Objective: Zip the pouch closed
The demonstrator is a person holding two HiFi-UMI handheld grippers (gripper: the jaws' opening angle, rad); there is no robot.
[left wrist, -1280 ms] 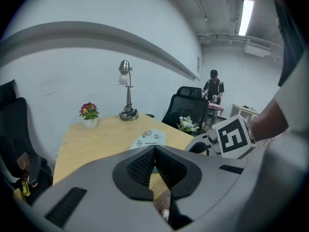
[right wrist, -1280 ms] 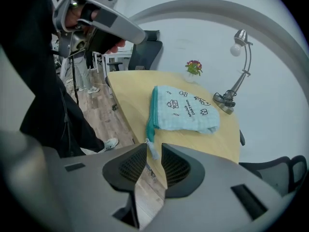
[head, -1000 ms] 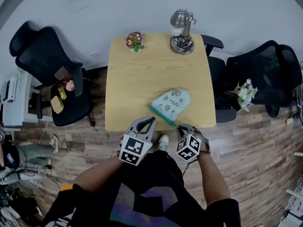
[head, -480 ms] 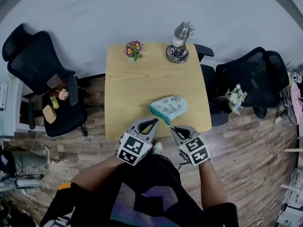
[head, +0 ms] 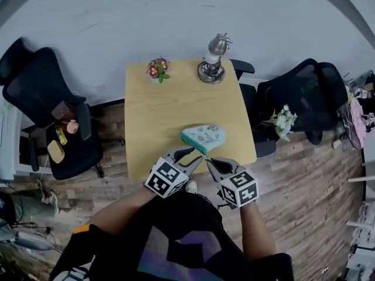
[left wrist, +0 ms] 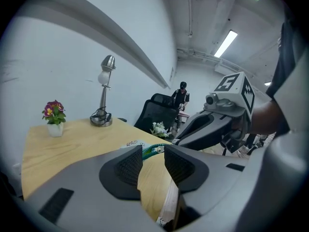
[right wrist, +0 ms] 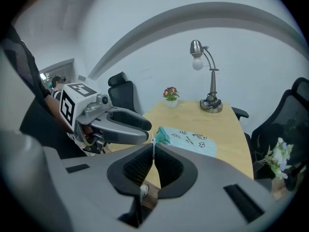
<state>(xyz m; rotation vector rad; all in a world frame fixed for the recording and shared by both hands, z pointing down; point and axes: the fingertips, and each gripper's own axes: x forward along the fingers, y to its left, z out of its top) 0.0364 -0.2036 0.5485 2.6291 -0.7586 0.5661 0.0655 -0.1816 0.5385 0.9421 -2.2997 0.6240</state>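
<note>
The light teal pouch with small black prints lies near the front edge of the wooden table. Its dark teal zipper edge faces me. My right gripper is shut on the thin white zipper pull at the pouch's near corner. My left gripper has just been opening. Its pads stand apart, and the zipper's end shows between the tips, untouched. In the right gripper view the pouch stretches away beyond the right gripper, and the left gripper sits to the left.
A metal desk lamp and a small flower pot stand at the table's far edge. Black office chairs flank the table on both sides. White flowers lie on the right-hand chair. The floor is wood.
The left jaws have opened off the pouch's corner. The right gripper has risen and rolled with the pull still in it, and both grippers now meet at the pouch's near corner.
</note>
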